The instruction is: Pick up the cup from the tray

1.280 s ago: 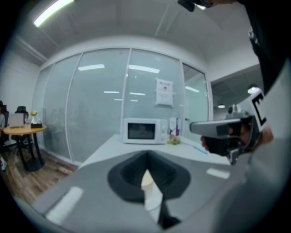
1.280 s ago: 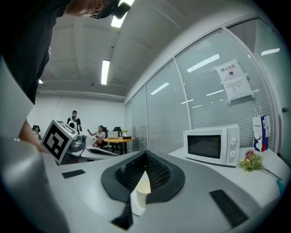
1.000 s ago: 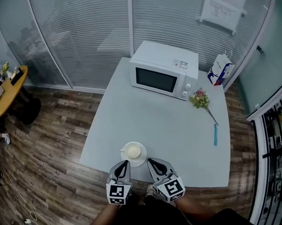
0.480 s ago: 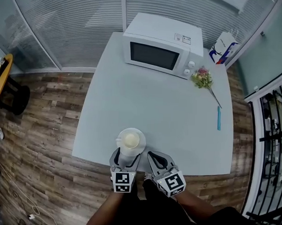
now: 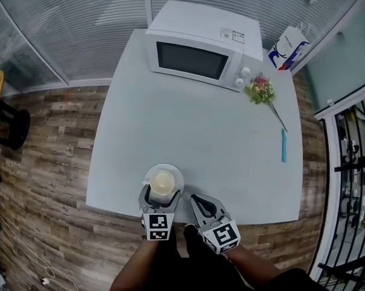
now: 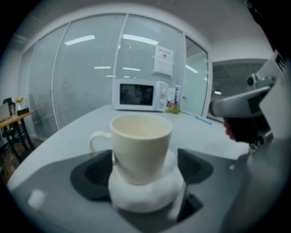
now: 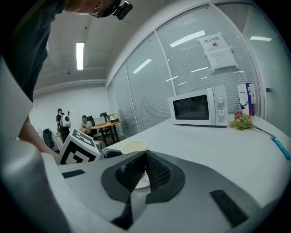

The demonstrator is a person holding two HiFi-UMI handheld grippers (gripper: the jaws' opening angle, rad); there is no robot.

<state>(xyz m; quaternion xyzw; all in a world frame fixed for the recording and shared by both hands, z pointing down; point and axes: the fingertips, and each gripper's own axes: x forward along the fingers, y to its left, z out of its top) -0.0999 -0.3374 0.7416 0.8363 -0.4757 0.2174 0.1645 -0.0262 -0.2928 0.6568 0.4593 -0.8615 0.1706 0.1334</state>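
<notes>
Cup [image 5: 163,182] stands on its tray [image 5: 177,172] by the table's [image 5: 201,124] near edge, not yet lifted. The left gripper [image 5: 159,201] straddles it, jaws wide apart and gripping nothing. The right gripper [image 7: 144,159] is closed and empty. Closing and lifting are left.

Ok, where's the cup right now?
In the head view the cup sits on its white tray at the table's near edge, left of centre, between the left gripper's open jaws.
</notes>
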